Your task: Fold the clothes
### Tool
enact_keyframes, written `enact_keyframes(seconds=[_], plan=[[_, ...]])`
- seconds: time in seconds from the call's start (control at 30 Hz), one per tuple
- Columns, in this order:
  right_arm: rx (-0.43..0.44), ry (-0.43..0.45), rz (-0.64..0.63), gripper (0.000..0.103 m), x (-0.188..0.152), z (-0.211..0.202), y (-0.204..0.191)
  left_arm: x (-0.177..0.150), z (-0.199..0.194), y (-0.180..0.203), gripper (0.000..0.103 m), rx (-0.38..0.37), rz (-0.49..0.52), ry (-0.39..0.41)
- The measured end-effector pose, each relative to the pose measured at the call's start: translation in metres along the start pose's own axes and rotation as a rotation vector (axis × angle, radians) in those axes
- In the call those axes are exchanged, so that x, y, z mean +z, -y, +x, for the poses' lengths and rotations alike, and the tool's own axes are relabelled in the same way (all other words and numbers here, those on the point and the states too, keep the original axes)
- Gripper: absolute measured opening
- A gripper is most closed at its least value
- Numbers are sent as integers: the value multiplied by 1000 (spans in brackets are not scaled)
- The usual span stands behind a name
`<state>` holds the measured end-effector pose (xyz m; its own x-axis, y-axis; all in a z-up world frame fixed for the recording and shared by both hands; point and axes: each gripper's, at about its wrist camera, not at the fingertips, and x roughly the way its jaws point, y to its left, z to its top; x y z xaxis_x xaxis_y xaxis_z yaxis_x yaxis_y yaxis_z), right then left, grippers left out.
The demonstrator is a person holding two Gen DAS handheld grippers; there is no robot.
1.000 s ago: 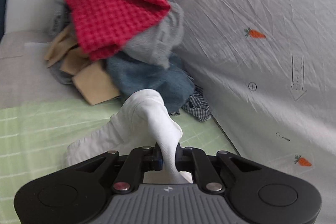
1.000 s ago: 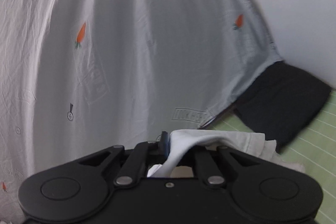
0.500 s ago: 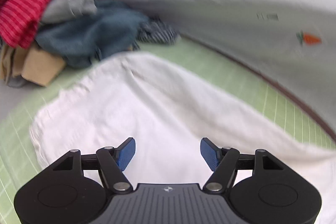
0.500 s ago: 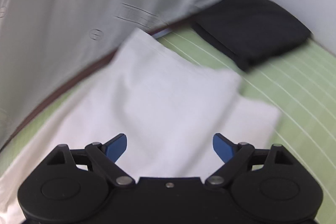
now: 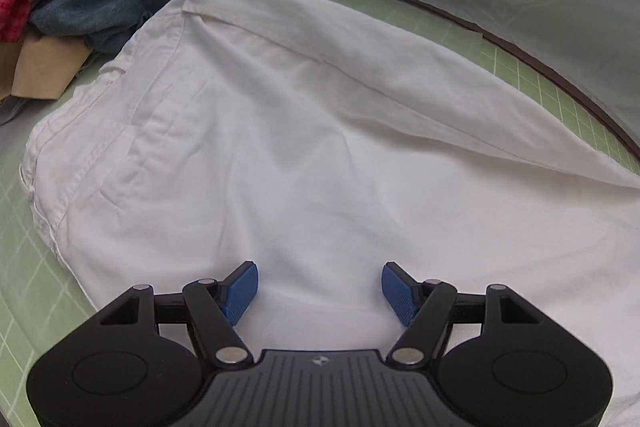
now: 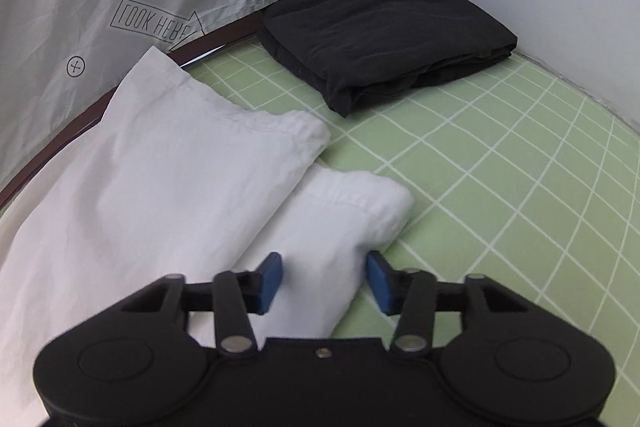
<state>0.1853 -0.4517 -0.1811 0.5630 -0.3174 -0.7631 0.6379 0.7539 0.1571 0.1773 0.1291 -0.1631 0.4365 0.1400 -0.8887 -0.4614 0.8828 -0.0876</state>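
Now your white trousers (image 5: pixel 320 131) lie flat on the green gridded mat (image 6: pixel 500 187), no longer pinched up as a second ago. Your left gripper (image 5: pixel 320 291) hangs open above the smooth cotton; your right gripper (image 6: pixel 325 281) is closing around a leg hem, pads not yet pressing. A folded black garment (image 6: pixel 384 35) sits beyond.
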Motion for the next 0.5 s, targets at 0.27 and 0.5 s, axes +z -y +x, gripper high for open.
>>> enact_keyframes(seconds=[0.27,0.5], plan=[[66,96,75,2,6,-36,42,-25,-6,-2,70,7,65,6],[-28,10,39,7,-14,-20,56,-30,-10,-5,70,1,89,0]])
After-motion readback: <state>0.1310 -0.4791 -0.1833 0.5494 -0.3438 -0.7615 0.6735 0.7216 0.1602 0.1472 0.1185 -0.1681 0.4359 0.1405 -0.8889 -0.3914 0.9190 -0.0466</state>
